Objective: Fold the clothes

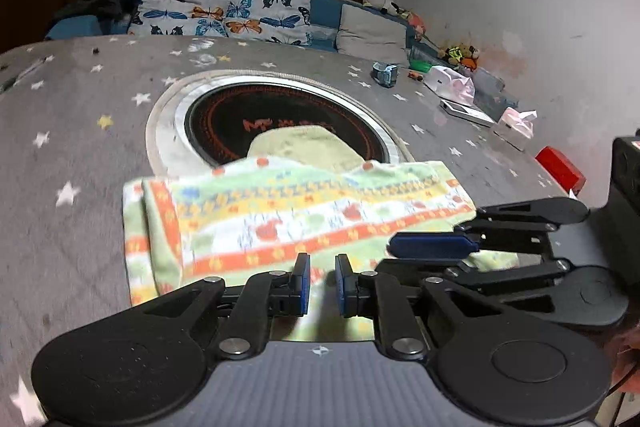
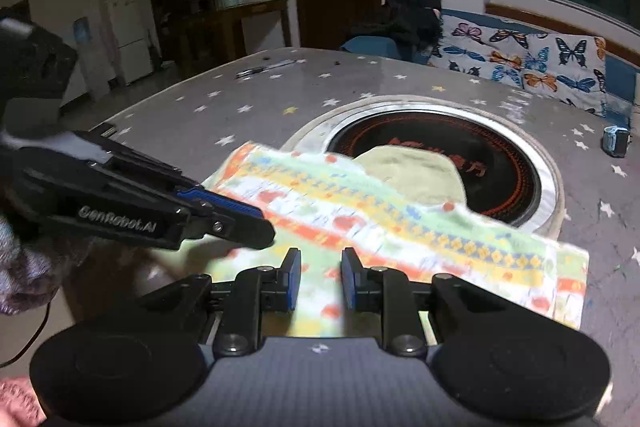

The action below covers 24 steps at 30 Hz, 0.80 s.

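Pinching the near hem of a striped garment (image 1: 304,211), your left gripper (image 1: 322,285) holds its blue pads narrowly apart with a fold of pale cloth caught between them. Your right gripper (image 2: 320,279) does the same at the other end of that hem, its jaws a little wider, the printed fabric running up between the pads.

In the left wrist view your right gripper (image 1: 434,245) comes in from the right edge, its blue-tipped fingers lying over the garment's right corner. In the right wrist view your left gripper (image 2: 240,223) enters from the left, black links and a blue pad pressed low onto the cloth.

You have the garment lying flat on the table (image 1: 80,155), long axis running side to side between your two grippers. Its soft knit carries bands of orange, yellow, green and white with small printed figures, blurred here. The far edge laps over the steel rim of a round black hob (image 1: 280,115) set into the table, where a plain pale-green piece (image 1: 308,143) shows beyond the bands.

A grey cover with white and yellow stars dresses the table. Beyond it stands a butterfly-print cushion (image 1: 228,11).
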{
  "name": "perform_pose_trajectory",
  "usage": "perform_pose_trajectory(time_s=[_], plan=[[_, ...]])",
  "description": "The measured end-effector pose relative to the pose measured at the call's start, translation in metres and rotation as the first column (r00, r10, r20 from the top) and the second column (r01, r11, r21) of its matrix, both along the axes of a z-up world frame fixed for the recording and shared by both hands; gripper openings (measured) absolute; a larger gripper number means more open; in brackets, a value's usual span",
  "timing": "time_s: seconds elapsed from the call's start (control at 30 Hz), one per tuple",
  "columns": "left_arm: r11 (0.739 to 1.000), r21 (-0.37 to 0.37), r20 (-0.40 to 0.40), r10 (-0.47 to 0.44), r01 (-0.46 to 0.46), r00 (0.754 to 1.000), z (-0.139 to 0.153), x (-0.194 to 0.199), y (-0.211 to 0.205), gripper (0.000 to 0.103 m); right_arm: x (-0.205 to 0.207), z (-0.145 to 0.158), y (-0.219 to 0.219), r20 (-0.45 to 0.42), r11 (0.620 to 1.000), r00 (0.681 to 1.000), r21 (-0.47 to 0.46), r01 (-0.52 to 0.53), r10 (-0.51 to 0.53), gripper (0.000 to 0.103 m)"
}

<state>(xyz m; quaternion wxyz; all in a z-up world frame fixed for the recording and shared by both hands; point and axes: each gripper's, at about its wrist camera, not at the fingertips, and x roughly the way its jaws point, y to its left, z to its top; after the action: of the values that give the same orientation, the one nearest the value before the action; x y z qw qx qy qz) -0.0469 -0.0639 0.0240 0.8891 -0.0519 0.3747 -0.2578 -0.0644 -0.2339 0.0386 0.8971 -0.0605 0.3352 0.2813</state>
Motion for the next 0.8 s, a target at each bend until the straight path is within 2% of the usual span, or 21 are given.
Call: perform_pose_trajectory(time_s=[0.13, 0.23, 0.53, 0.8], plan=[[1.0, 0.012, 0.018, 0.005, -0.005, 1.0, -0.005, -0.014, 0.003, 0.015, -0.021, -0.007, 0.001, 0.016, 1.0, 1.0, -0.016, -0.013, 0.013, 0.022], [1.0, 0.014, 0.029, 0.009, -0.009, 1.0, -0.004, -0.02, 0.006, 0.015, -0.029, -0.003, -0.004, 0.03, 1.0, 1.0, 0.014, -0.004, 0.003, 0.022], [1.0, -0.011, 0.024, 0.024, -0.024, 0.999, -0.007, -0.022, 0.015, 0.015, -0.039, -0.01, -0.043, 0.002, 0.991, 0.991, 0.029, 0.133, -0.134, 0.021], [1.0, -0.012, 0.015, 0.028, -0.028, 0.999, -0.007, -0.02, 0.015, 0.015, -0.041, 0.004, -0.067, 0.012, 0.98, 0.98, 0.03, 0.197, -0.197, 0.02]])
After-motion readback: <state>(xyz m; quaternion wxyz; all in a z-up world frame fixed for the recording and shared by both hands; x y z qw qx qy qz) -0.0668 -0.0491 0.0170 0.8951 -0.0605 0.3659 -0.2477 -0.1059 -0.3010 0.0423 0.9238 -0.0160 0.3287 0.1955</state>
